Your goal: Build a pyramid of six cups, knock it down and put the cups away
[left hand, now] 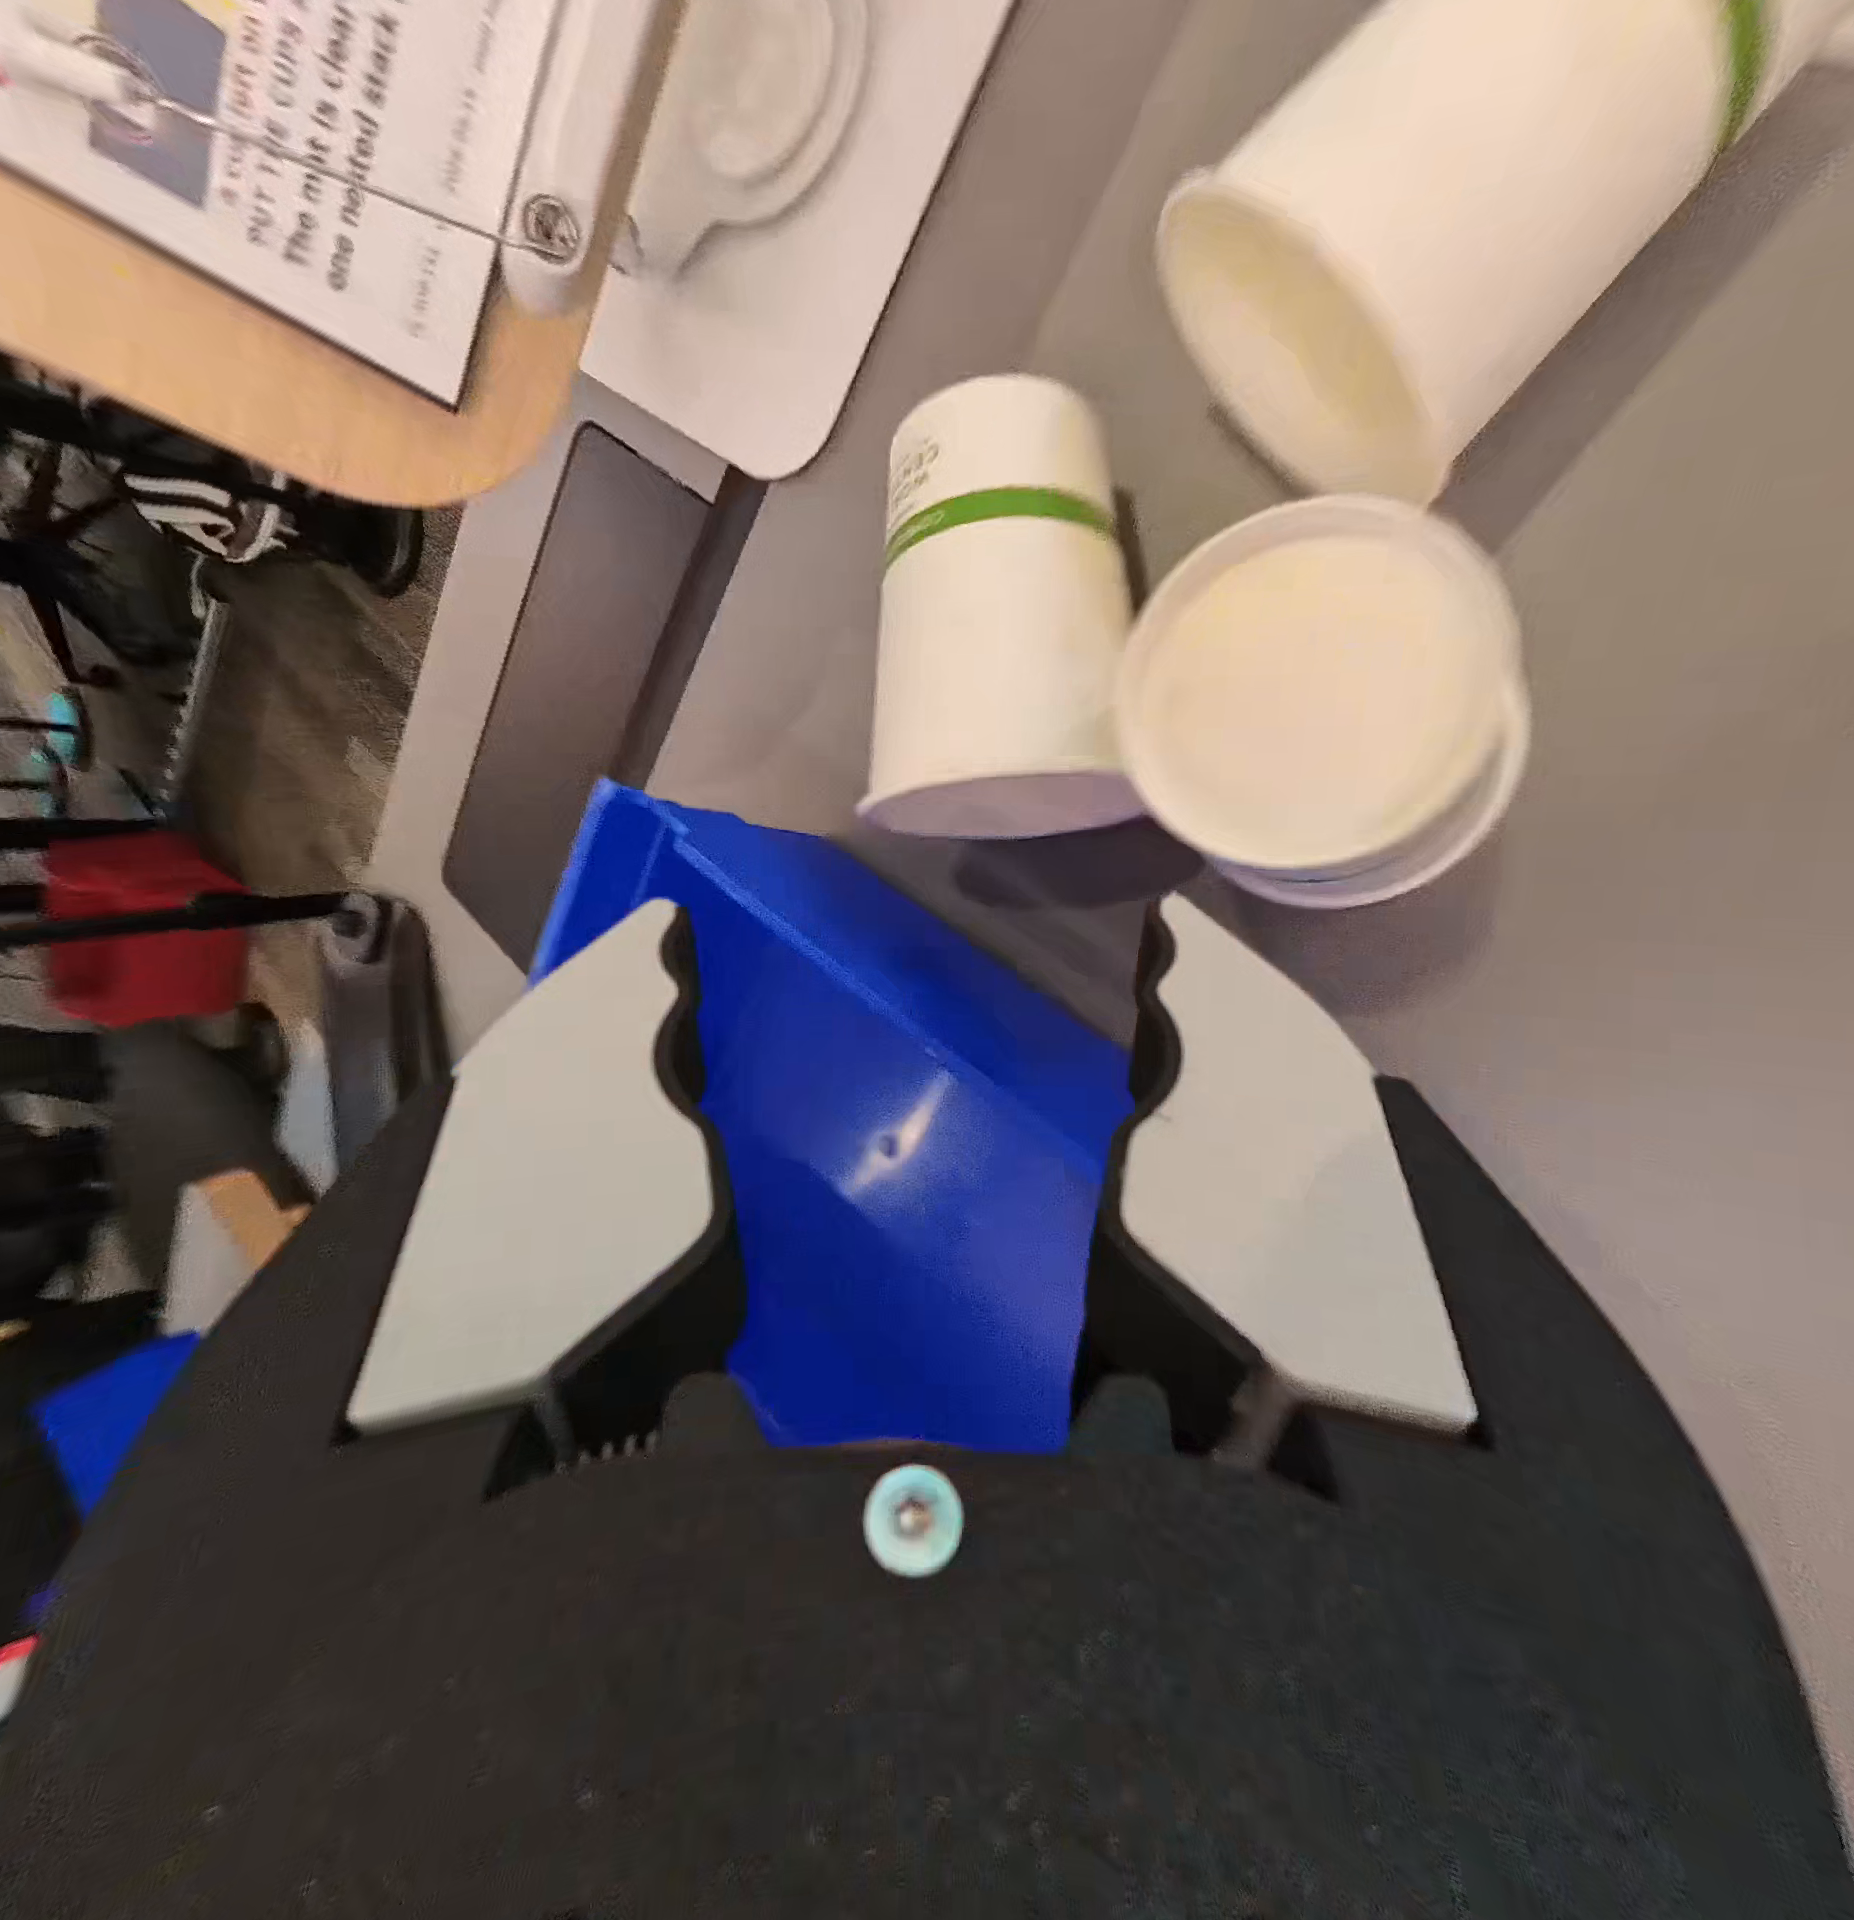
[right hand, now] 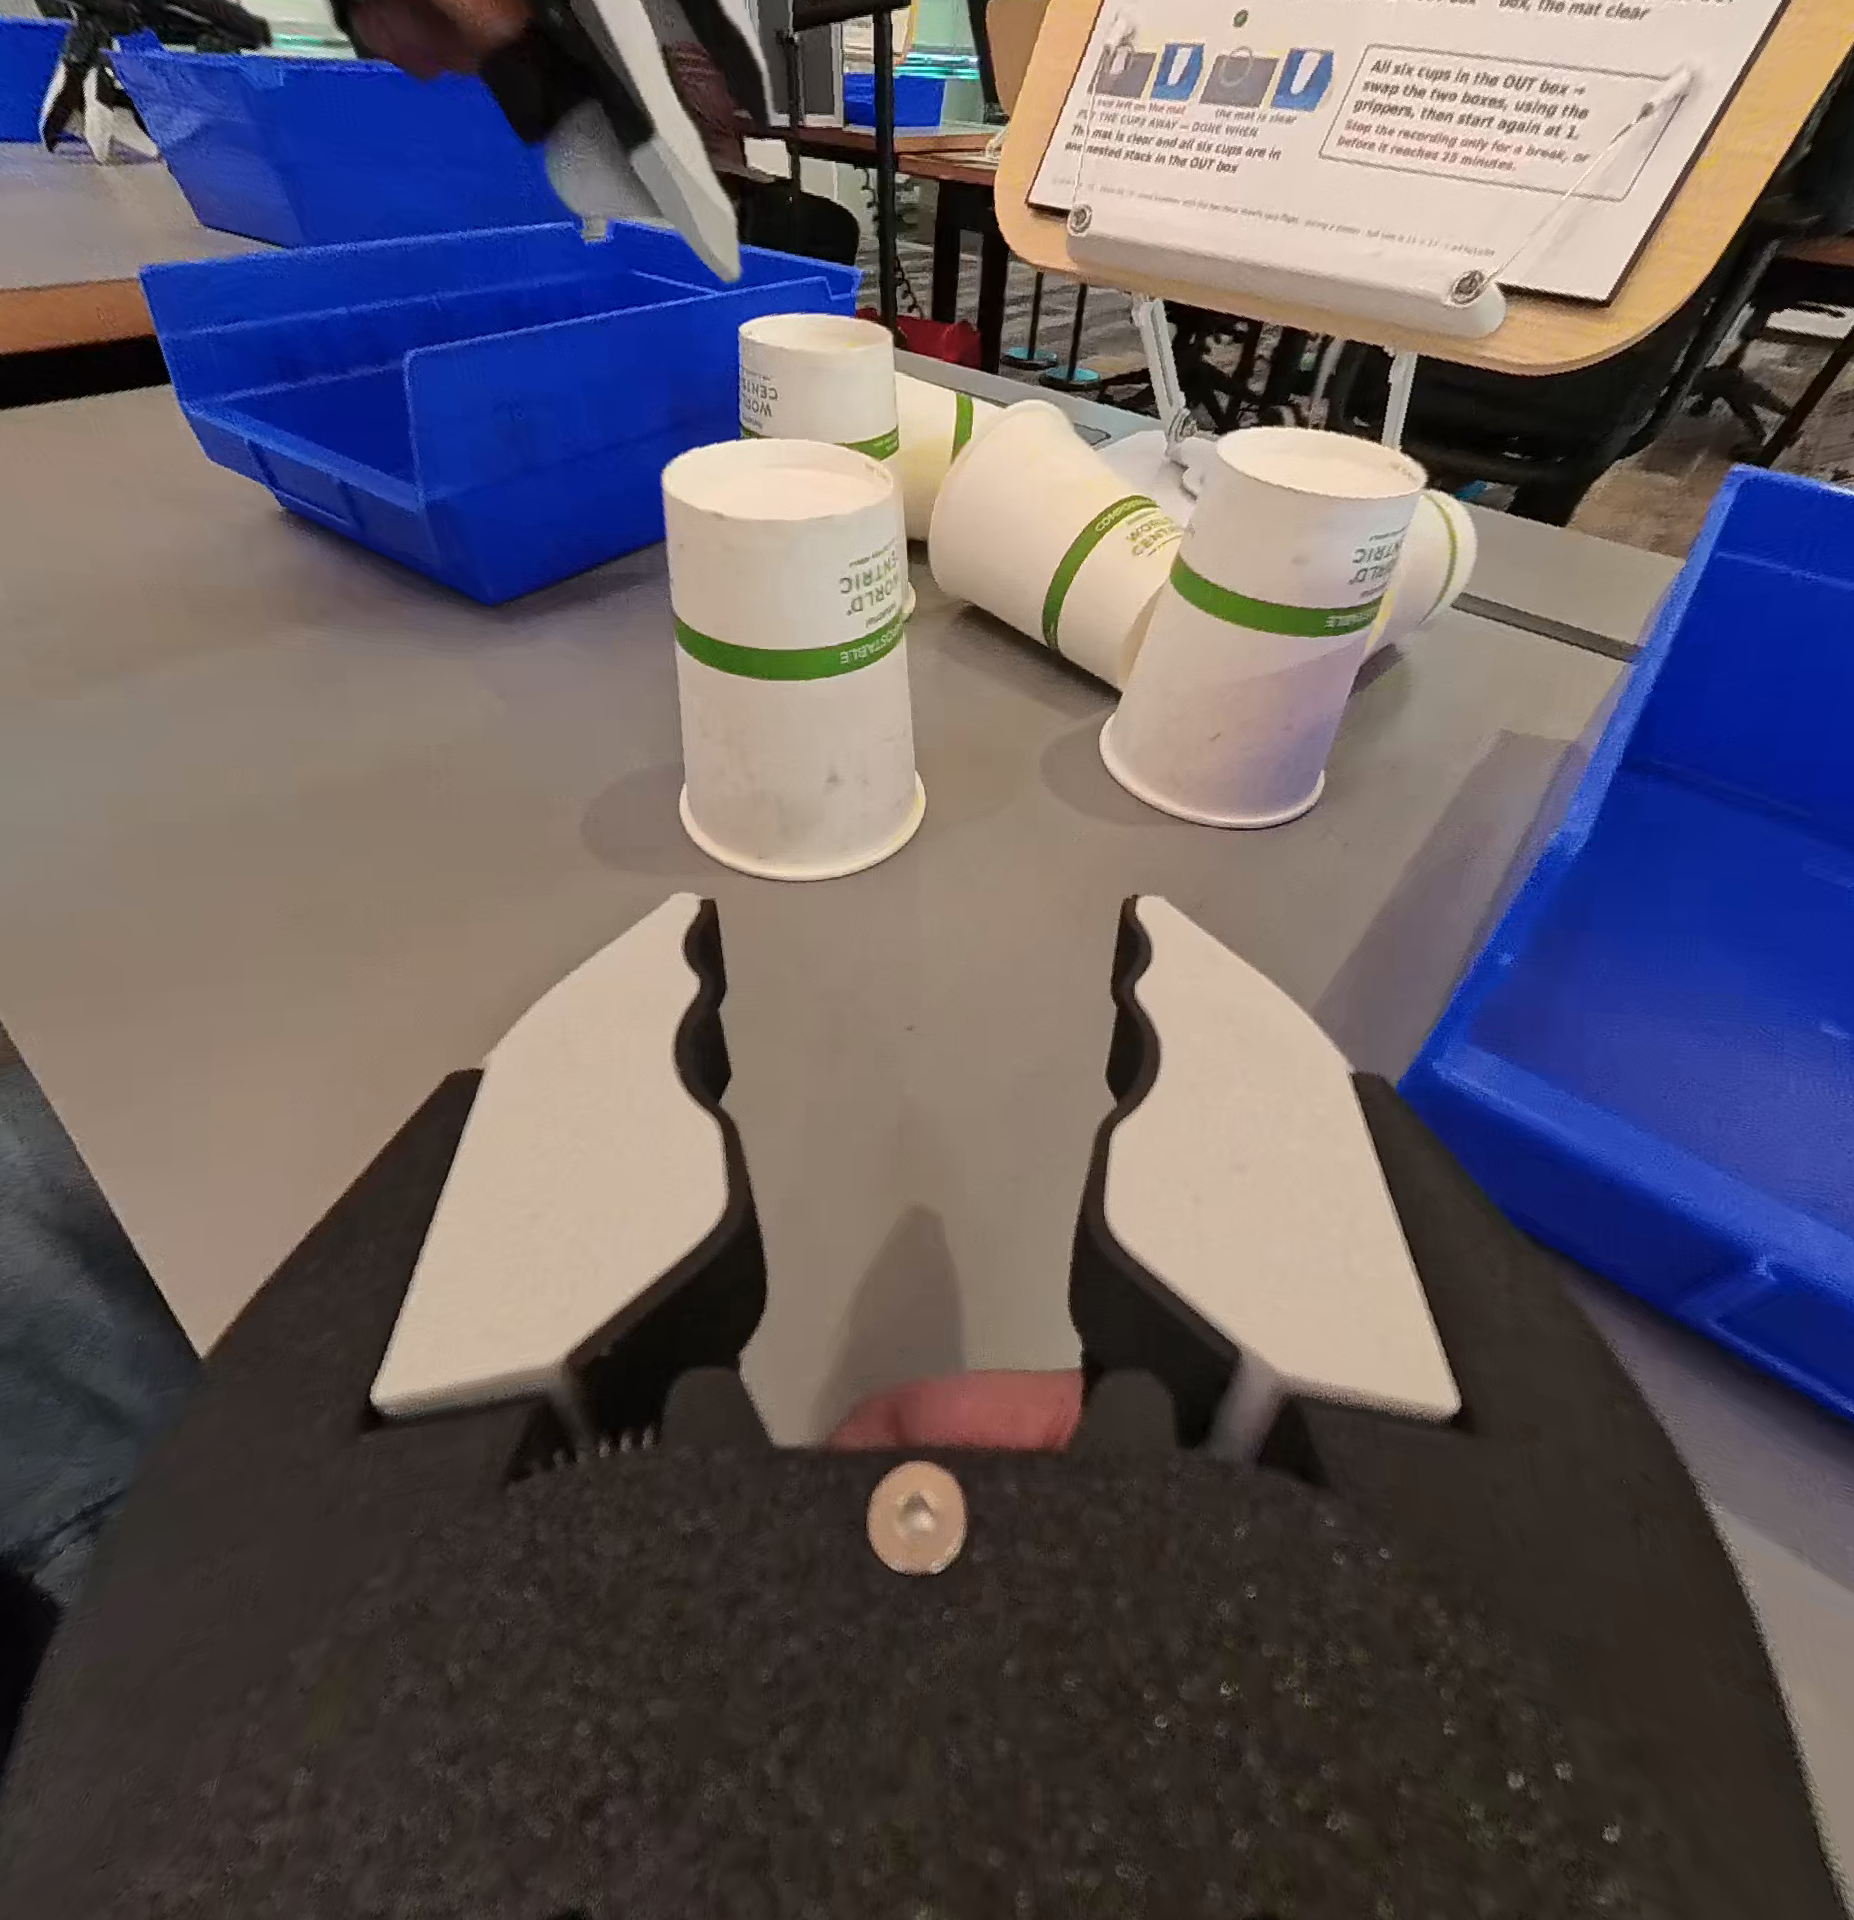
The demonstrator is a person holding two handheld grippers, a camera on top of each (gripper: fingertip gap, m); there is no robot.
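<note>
Step in hand: The pyramid looks already knocked down; I judge I am at the start of putting the paper cups away, with none gathered yet.
My right claw: Spread, pinching nothing, low over the grey desk and aimed at the cups.
My left claw: Spread and empty, hanging over the left blue bin, above the cups.
Near cup: Stands upside down, rim on the desk, long axis vertical, straight ahead of my right claw.
Right cup: Also upside down but tilted, leaning toward the fallen ones.
Back cup: Upside down beside the left bin.
Fallen cups: At least three more lie on their sides between them, long axes roughly level; one points its mouth to the lower right.
Right blue bin: Empty, just beside my right claw.
Next move: Probably close around the near cup's wall gently, so the paper does not crush.
</note>
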